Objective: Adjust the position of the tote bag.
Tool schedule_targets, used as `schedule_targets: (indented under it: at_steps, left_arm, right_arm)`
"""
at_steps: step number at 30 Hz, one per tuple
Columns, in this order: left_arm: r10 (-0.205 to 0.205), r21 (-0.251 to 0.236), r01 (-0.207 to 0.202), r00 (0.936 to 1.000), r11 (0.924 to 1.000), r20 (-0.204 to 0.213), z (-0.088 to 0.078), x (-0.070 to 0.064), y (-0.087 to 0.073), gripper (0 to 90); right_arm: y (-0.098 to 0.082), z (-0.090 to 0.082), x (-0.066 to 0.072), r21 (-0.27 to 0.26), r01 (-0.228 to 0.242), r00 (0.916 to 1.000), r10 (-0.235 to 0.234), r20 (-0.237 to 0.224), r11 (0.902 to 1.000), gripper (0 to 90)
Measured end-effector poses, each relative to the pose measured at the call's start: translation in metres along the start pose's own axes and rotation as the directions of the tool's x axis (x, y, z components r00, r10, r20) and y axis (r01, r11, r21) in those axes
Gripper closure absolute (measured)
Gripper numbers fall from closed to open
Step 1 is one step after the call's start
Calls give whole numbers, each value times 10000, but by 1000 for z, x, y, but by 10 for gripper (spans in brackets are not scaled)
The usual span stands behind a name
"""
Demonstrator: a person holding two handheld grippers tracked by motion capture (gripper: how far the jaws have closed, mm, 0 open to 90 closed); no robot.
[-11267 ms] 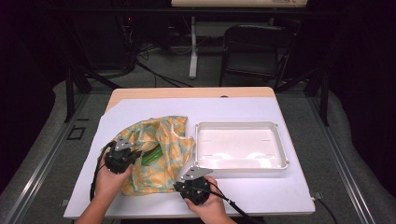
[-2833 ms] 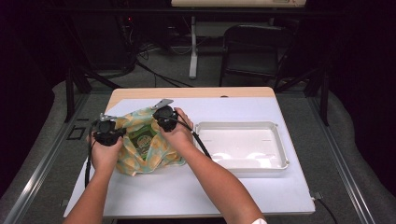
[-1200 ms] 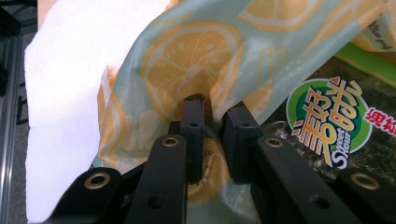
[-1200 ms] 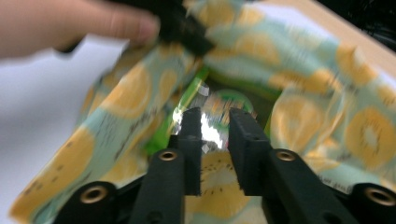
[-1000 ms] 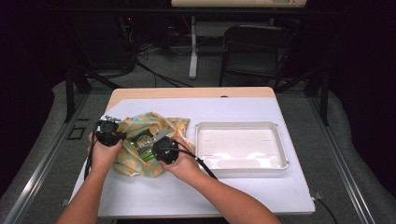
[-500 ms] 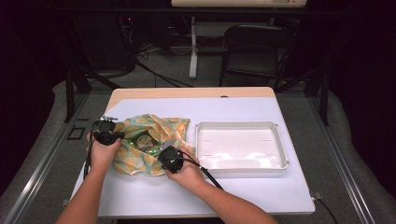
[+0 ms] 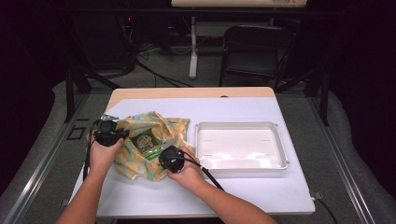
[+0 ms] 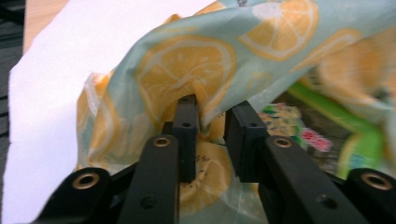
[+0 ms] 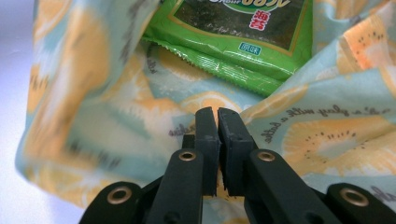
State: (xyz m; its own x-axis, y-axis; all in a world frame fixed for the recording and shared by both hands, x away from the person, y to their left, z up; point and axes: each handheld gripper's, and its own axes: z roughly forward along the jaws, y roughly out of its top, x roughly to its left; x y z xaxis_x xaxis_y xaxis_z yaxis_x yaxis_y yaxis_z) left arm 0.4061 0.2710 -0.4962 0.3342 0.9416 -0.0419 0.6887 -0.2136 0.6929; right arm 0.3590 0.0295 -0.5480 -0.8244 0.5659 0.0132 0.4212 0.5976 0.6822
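Note:
A cloth bag [image 7: 175,128] printed with orange and kiwi slices lies on the left of the white table [image 7: 243,193]. In its open mouth is a green snack packet [image 7: 144,141]. My left gripper [image 7: 122,134] is at the bag's left edge. Its jaws [image 8: 212,109] have just been opening and stand apart, with a fold of the cloth [image 8: 187,60] loose between them and the packet [image 8: 317,140] beyond. My right gripper [image 7: 164,151] is at the bag's near right edge. Its jaws [image 9: 217,114] are shut on the cloth [image 9: 327,135], just short of the packet [image 9: 243,32].
An empty white tray [image 7: 240,124] stands to the right of the bag, close to my right hand. The table's left edge runs just behind my left gripper. A dark chair [image 7: 254,46] and cables are on the floor beyond the table.
My right gripper has moved toward me along the bag, from beside the packet to the bag's near edge. The left gripper has stayed at the bag's left edge.

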Motion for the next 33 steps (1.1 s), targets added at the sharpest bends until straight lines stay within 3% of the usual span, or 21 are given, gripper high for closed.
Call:
schedule_targets:
  at_steps: [4,8,11,15,17,21,25,33]
  left_arm:
    - [10,130,-15,9993,9999,387,-7,-6,3,794]
    - [236,-101,-233,9994,9997,243,-14,-13,3,788]
    - [-63,-370,77,9993,9993,381,-22,-12,6,631]
    - [-75,-892,142,9971,9959,751,-44,-13,9,639]
    - [90,-847,-1,9945,9964,1044,-46,-18,8,700]
    - [428,-230,-399,9885,9989,1452,-33,-30,7,838]
    - [680,621,-771,9880,9951,1386,-7,-40,6,900]
    - [865,1463,-946,9944,9847,609,32,-41,-3,900]
  right_arm:
    - [0,0,-1,43,-32,10000,32,1,10000,863]
    - [0,1,-1,62,-100,10000,100,1,9999,860]
    - [0,1,-2,76,-173,9998,173,-44,9998,859]
    - [-1,1,-3,53,-304,9995,305,-121,9995,858]
    - [-1,2,-3,-3,-362,9993,362,-111,9993,858]
    - [-1,2,-2,52,-296,9995,297,-111,9995,859]
    - [-2,3,-1,14,-310,9995,310,-84,9995,859]
    - [-2,0,-2,-88,-423,9991,422,-107,9991,858]
